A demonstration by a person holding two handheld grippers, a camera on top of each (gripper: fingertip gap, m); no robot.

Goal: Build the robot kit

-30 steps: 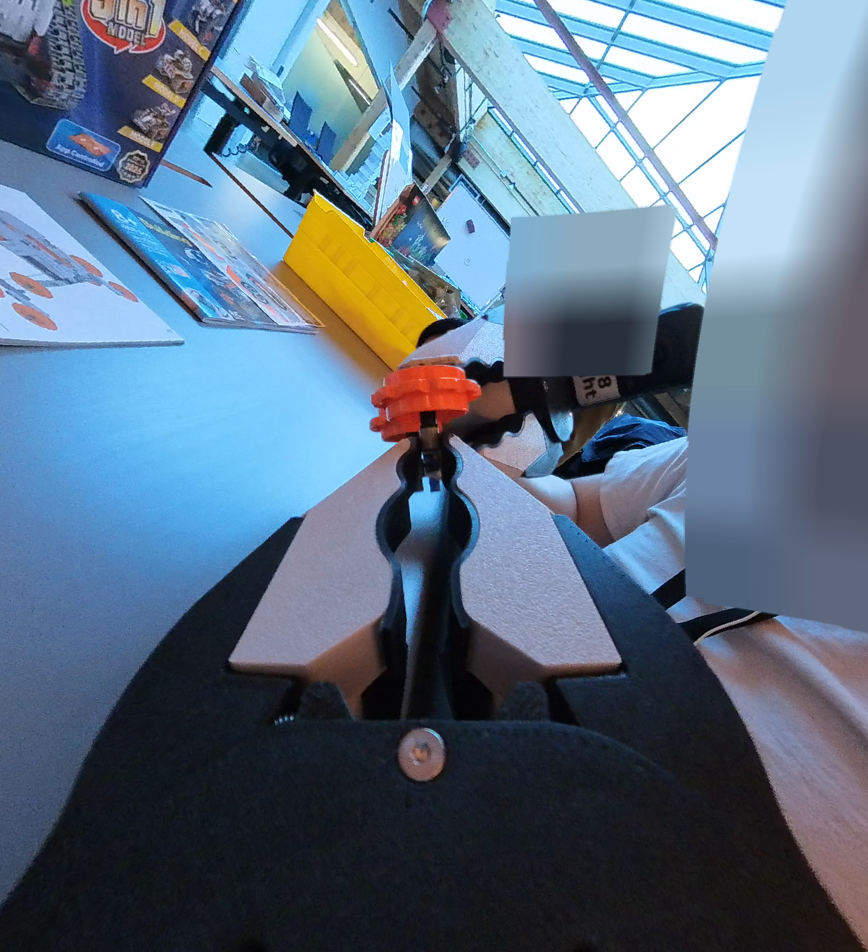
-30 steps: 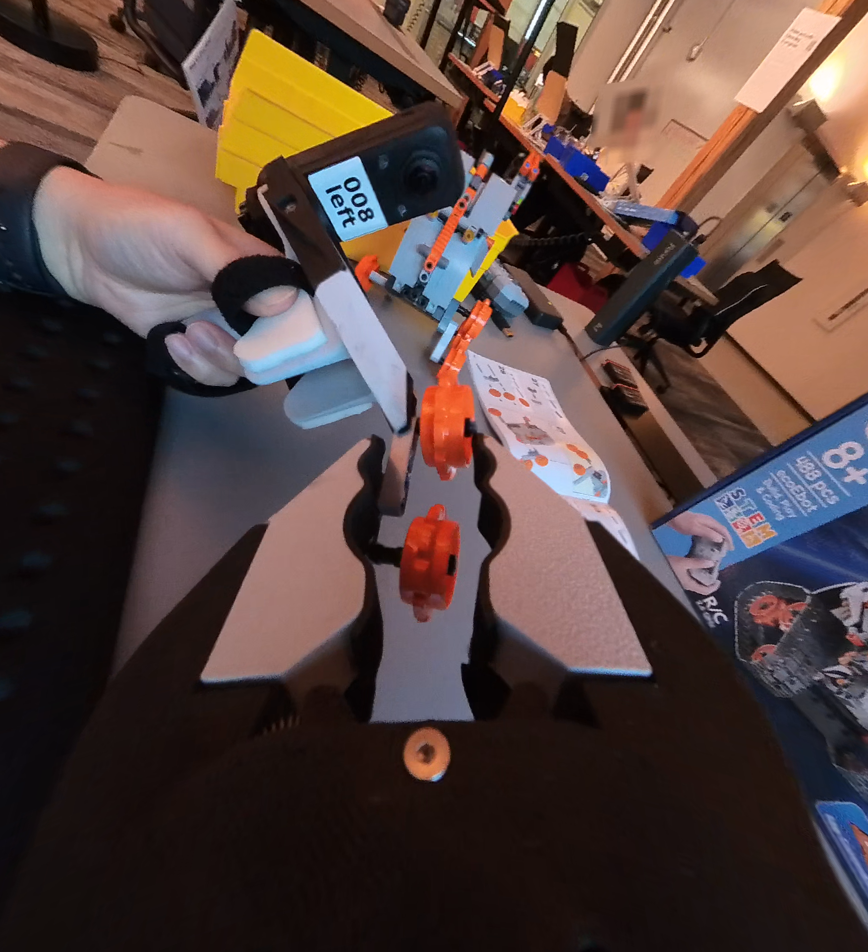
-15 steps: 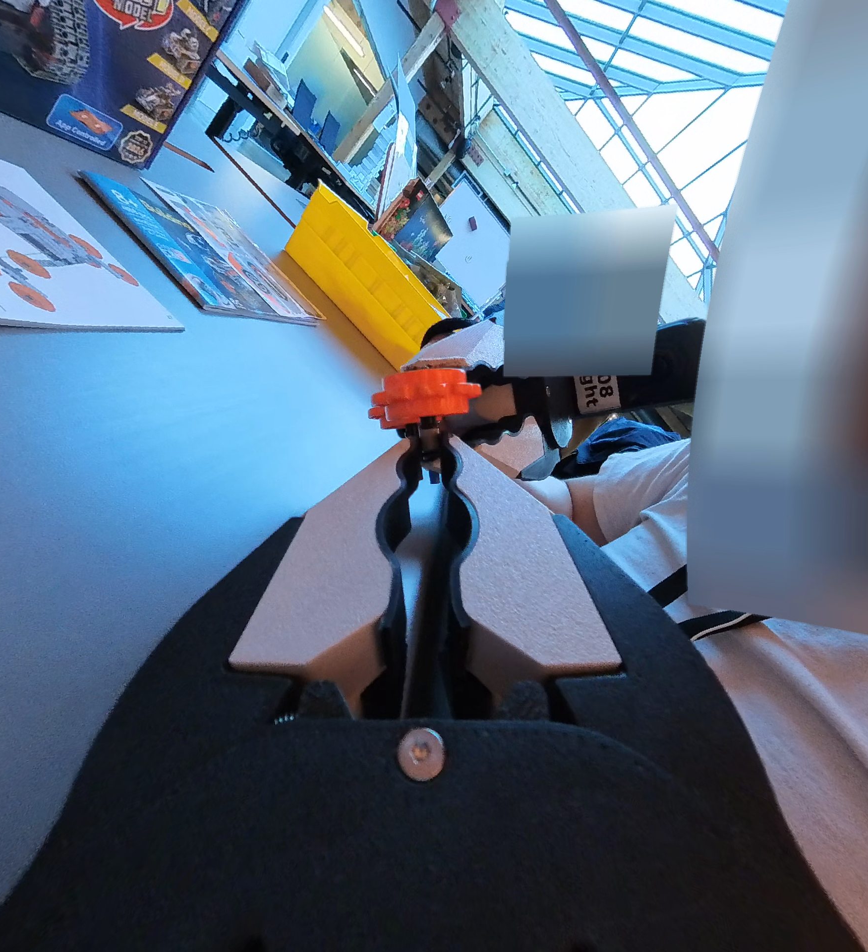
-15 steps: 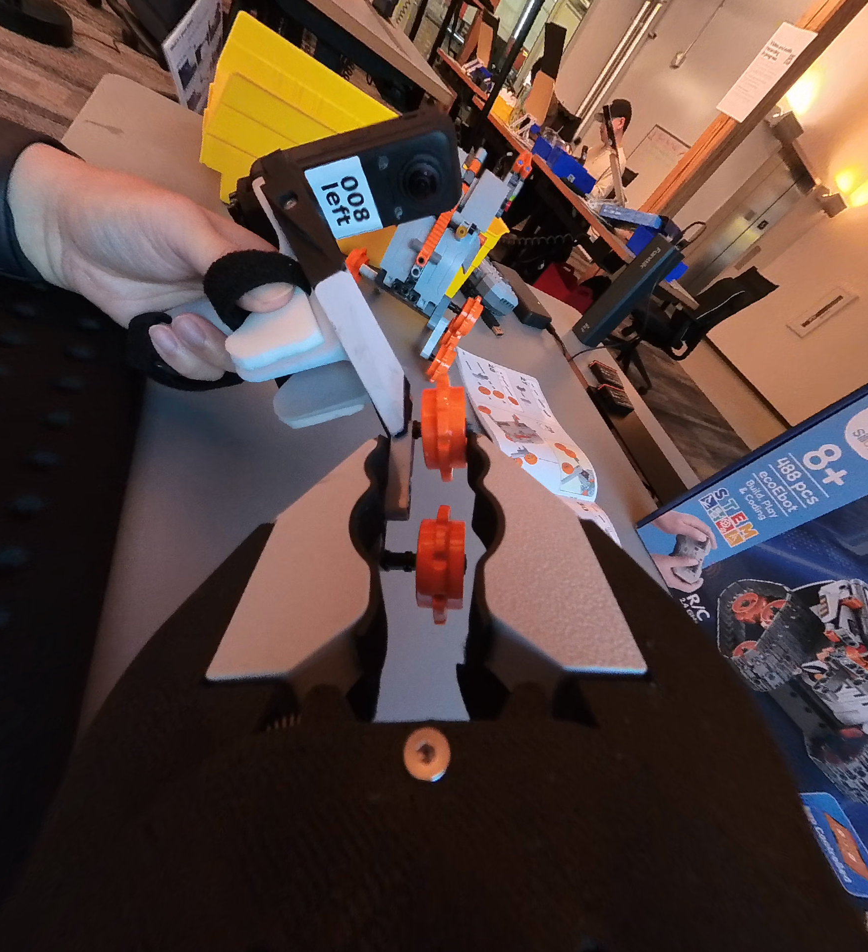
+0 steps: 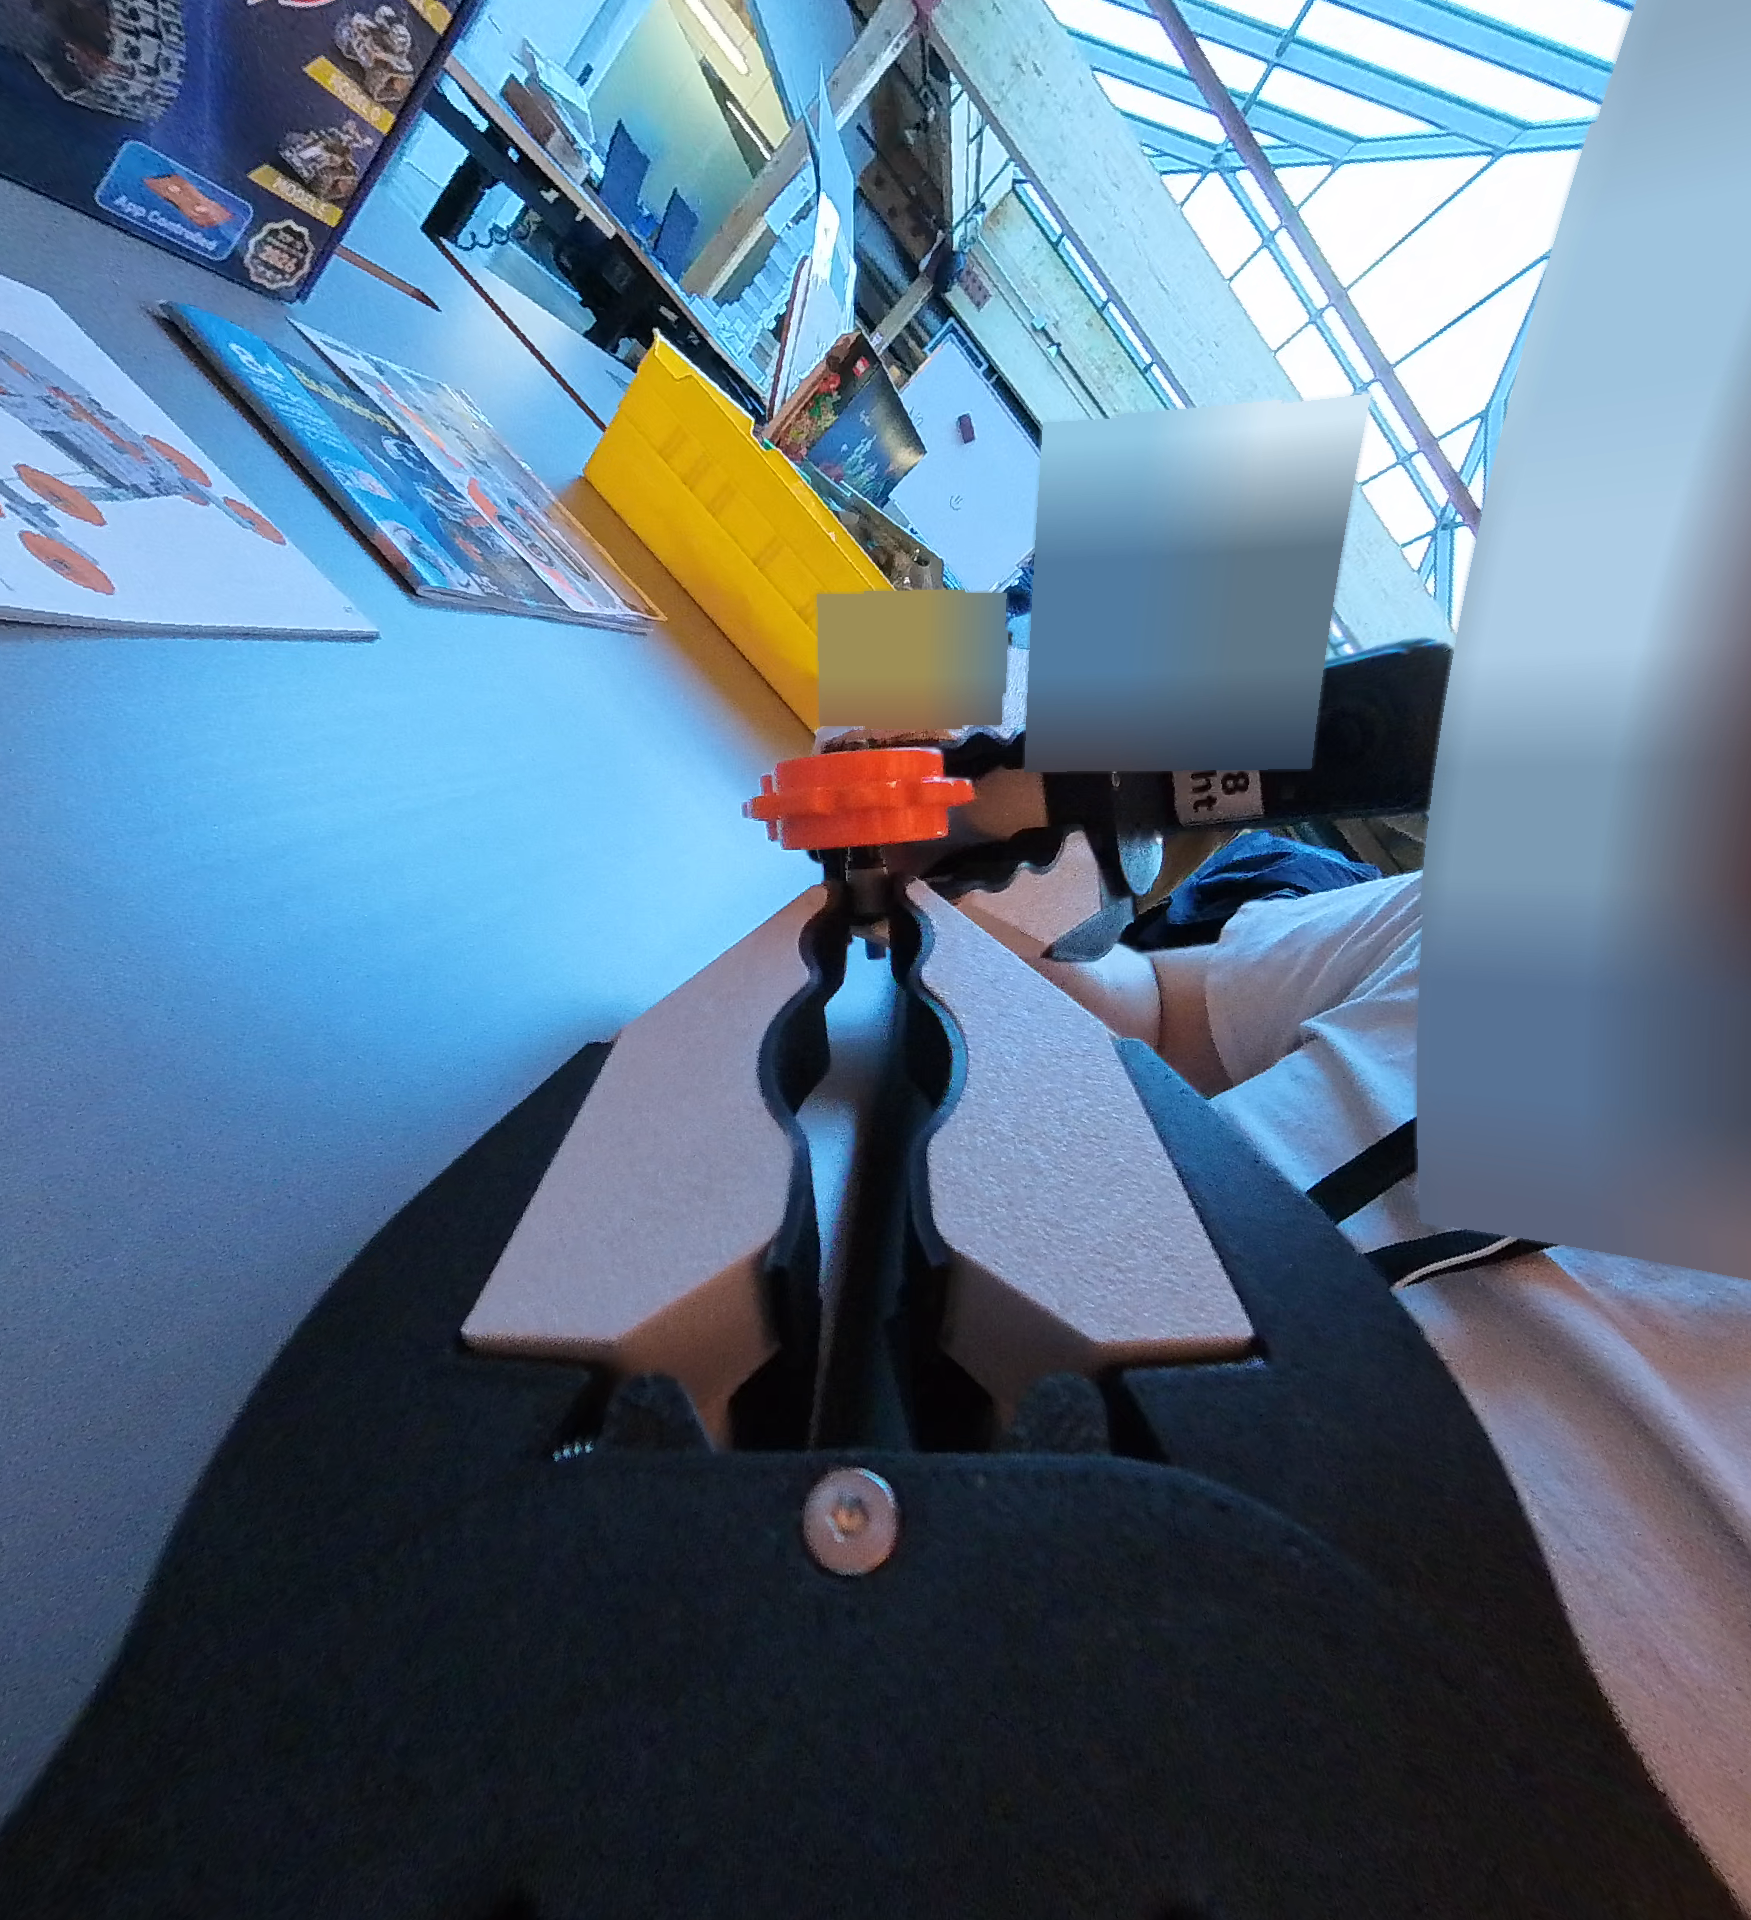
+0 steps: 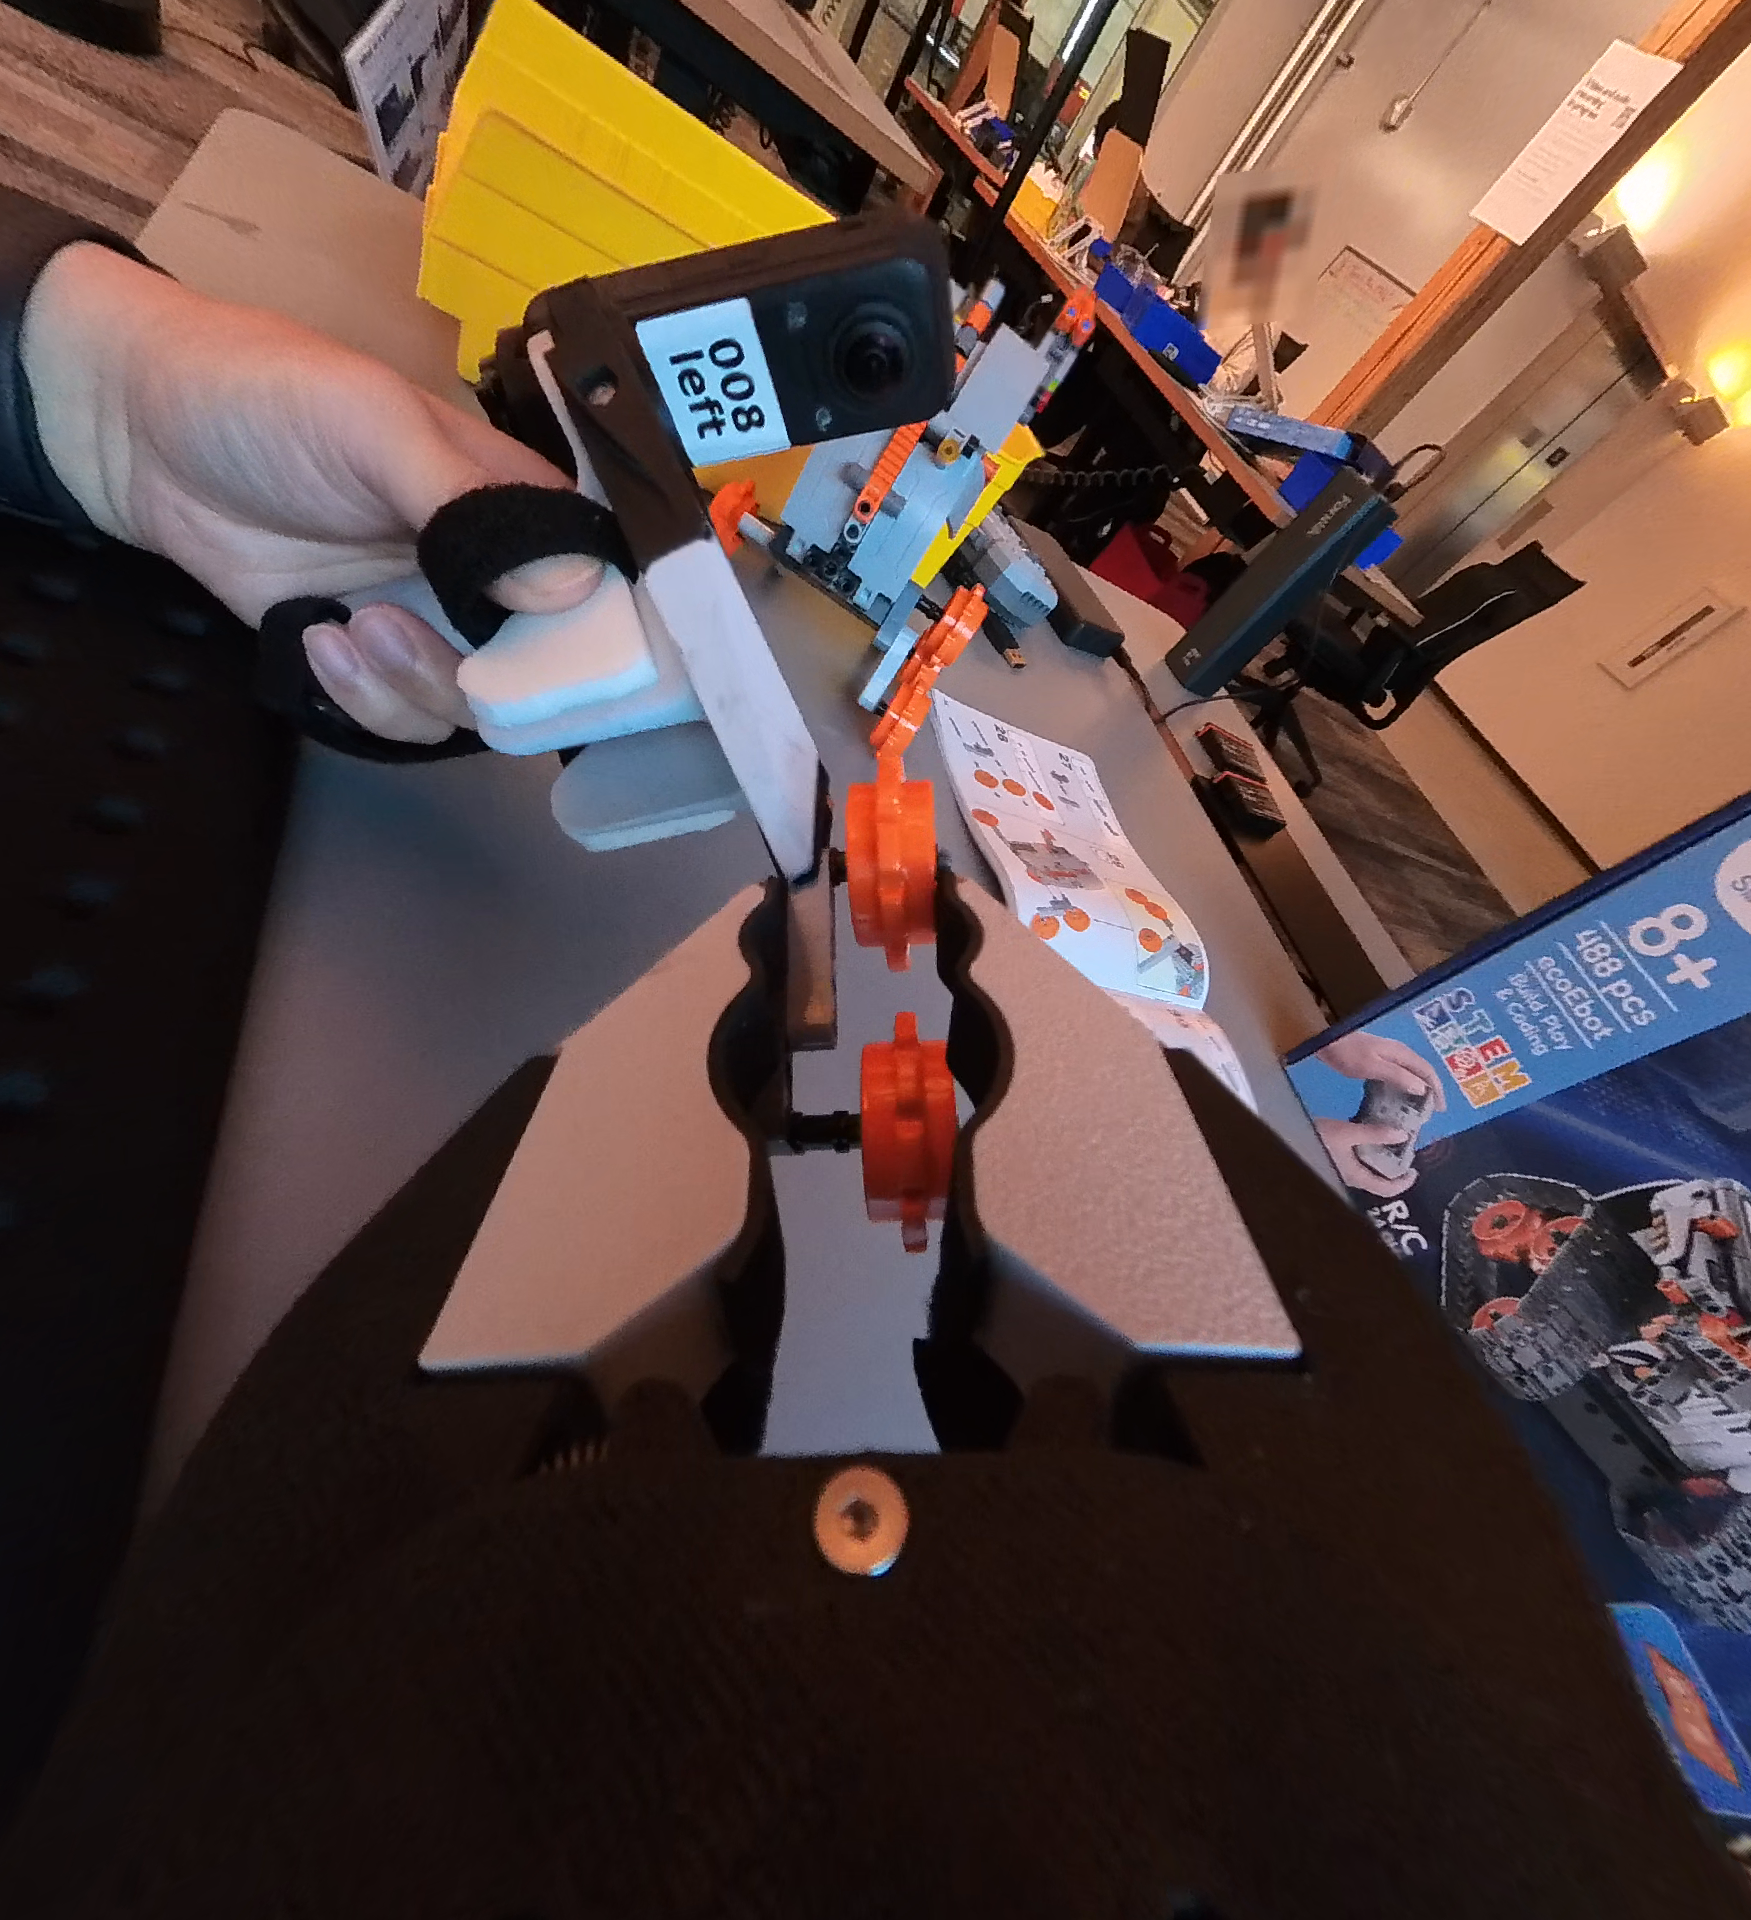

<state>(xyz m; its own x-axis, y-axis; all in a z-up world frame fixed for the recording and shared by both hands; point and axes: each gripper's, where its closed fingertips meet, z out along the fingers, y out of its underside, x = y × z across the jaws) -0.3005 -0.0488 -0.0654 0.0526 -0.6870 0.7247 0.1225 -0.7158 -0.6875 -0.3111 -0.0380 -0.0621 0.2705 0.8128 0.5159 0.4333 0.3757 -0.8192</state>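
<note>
Left gripper (image 5: 863, 914) clamps the black axle under an orange plastic gear wheel (image 5: 858, 798); right gripper (image 6: 866, 935), at its 12 o'clock, grips a grey beam (image 6: 811, 966) carrying both gears above the surface (image 5: 227, 883).

Daylight pours through a glazed roof (image 5: 1349, 187) in the left wrist view, blowing out to white and casting a cool blue tint over the tabletop (image 5: 227, 831). The right wrist view is warmer and dimmer, with glaring wall lamps (image 6: 1660, 187) at upper right. Both views bend strongly toward the edges, and the near black gripper bodies are soft and underexposed.
</note>
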